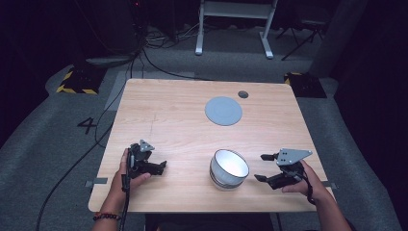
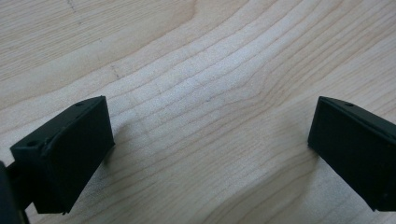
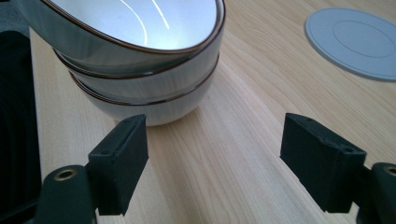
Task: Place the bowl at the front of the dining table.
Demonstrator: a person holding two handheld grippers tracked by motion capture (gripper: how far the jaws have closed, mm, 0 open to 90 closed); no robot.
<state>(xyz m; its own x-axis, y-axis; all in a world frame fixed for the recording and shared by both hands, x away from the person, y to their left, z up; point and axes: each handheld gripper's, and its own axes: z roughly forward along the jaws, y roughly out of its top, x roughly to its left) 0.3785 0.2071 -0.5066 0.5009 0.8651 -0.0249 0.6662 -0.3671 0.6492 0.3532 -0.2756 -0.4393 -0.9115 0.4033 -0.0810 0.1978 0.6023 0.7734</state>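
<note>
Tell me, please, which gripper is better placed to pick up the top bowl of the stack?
Probably the right gripper: it sits open beside the stacked bowls, jaws pointing at them. The left gripper, also open, faces bare table farther away.

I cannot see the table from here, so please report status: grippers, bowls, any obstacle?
Left gripper open, empty, over bare wood. Right gripper open, empty, beside stacked bowls, not touching. Grey disc farther back, clear of both.
</note>
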